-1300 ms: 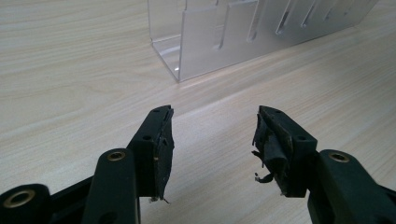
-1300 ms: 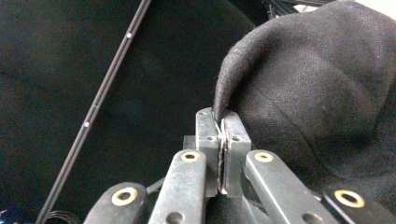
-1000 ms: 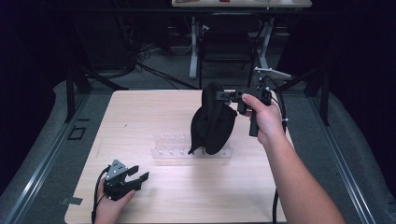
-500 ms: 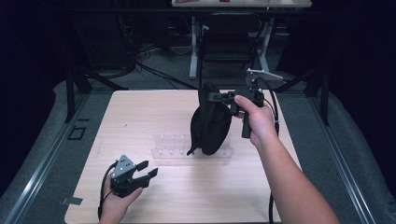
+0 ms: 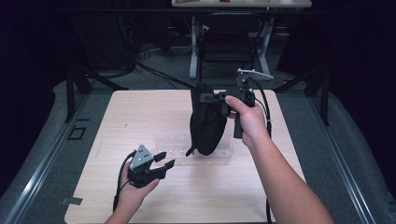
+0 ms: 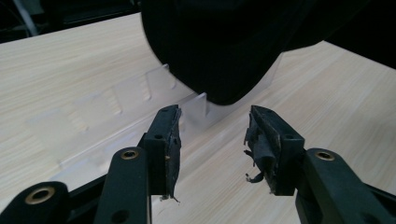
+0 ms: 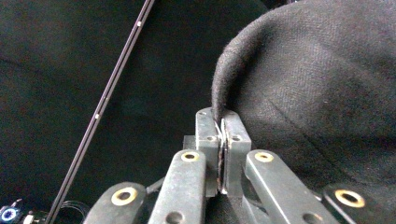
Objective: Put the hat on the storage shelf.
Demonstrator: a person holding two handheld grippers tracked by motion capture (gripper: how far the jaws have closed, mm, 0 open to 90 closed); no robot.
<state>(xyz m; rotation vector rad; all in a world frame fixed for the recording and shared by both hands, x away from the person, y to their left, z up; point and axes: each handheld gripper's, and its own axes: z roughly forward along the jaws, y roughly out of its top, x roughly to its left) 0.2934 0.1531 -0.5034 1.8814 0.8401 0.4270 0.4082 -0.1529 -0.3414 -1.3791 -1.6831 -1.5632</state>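
While my right gripper pinches the edge of the black cloth bag, its jaws pressed flat together on the hem in the right gripper view, the bag hangs from it above the wooden table, a little past centre toward two o'clock. Its rounded bottom dangles over a clear plastic tray with small dividers, which lies flat on the table; I cannot tell whether cloth and tray touch. Down at seven o'clock my left gripper hovers off the table, pointing toward the bag. Its jaws have just been closing but stand apart with nothing between them; in the left gripper view the bag's underside and the tray's edge sit just beyond the pads.
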